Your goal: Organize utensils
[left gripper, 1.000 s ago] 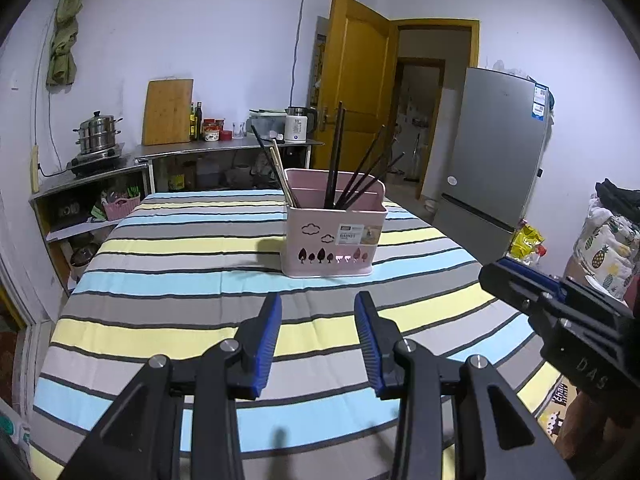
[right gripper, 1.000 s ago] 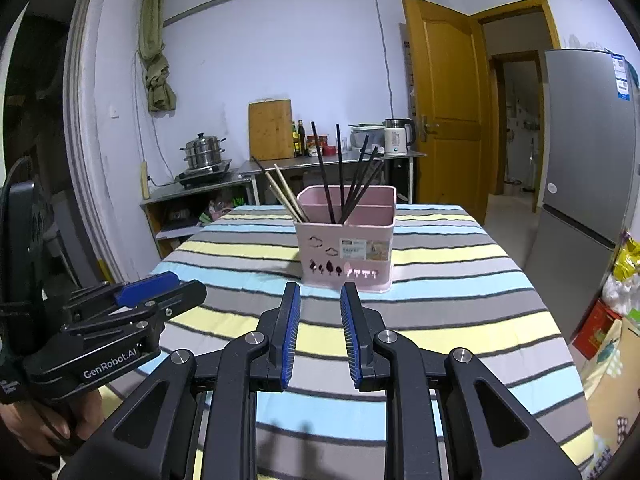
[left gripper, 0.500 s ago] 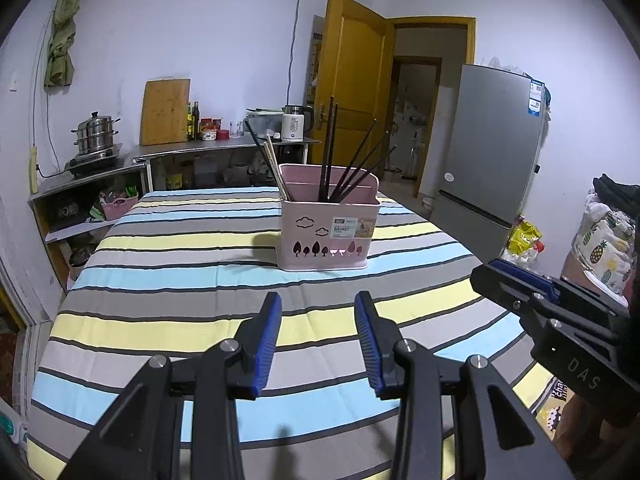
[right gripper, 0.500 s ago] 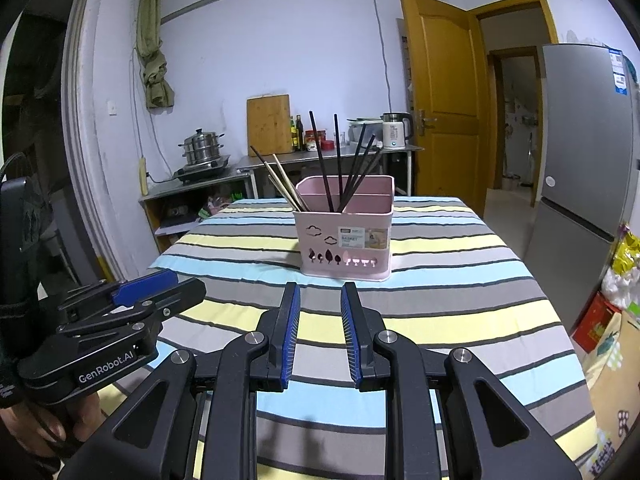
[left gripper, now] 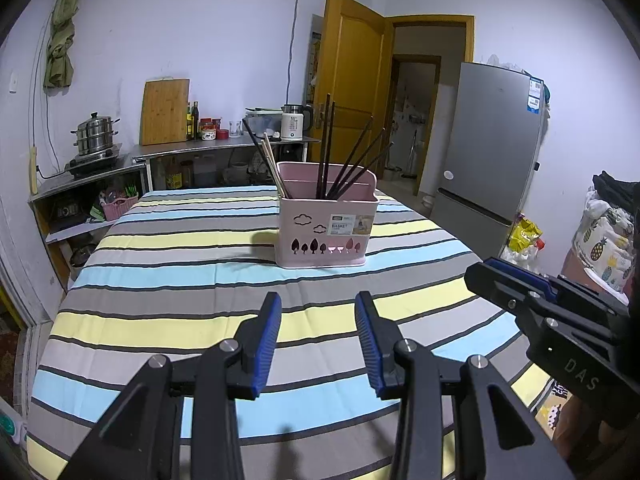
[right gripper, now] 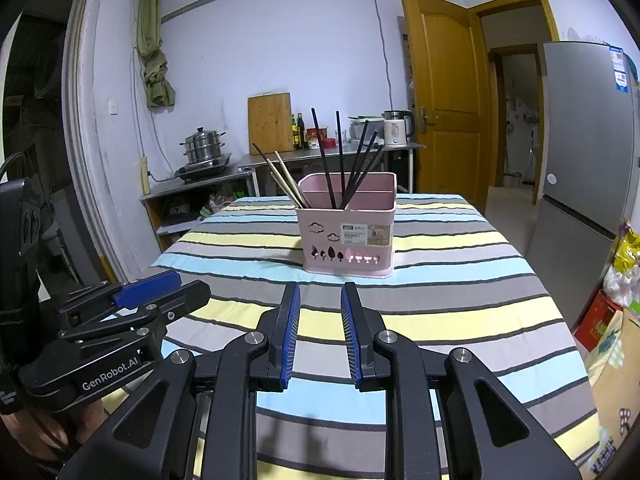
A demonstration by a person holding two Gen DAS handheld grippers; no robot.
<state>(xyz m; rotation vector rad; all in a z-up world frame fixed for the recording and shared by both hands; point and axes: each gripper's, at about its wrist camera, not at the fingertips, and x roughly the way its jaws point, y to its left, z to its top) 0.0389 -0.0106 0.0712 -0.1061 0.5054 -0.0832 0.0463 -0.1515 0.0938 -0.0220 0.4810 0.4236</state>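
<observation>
A pink utensil basket (left gripper: 326, 232) stands in the middle of the striped table (left gripper: 168, 280). It also shows in the right wrist view (right gripper: 347, 236). Wooden chopsticks (left gripper: 274, 168) lean in its left compartment and several black chopsticks (left gripper: 348, 162) stand in the right one. My left gripper (left gripper: 318, 320) is open and empty, above the table's near side. My right gripper (right gripper: 319, 312) is open with a narrow gap and empty, also short of the basket.
A steel counter (left gripper: 224, 146) with a cutting board, bottles and a kettle runs along the back wall. A steamer pot (left gripper: 95, 134) sits at the left. A grey fridge (left gripper: 488, 160) stands at the right, beside an open yellow door (left gripper: 348, 92).
Both grippers have drawn back and risen a little from the basket, which looks smaller and farther away. Neither gripper's opening has changed.
</observation>
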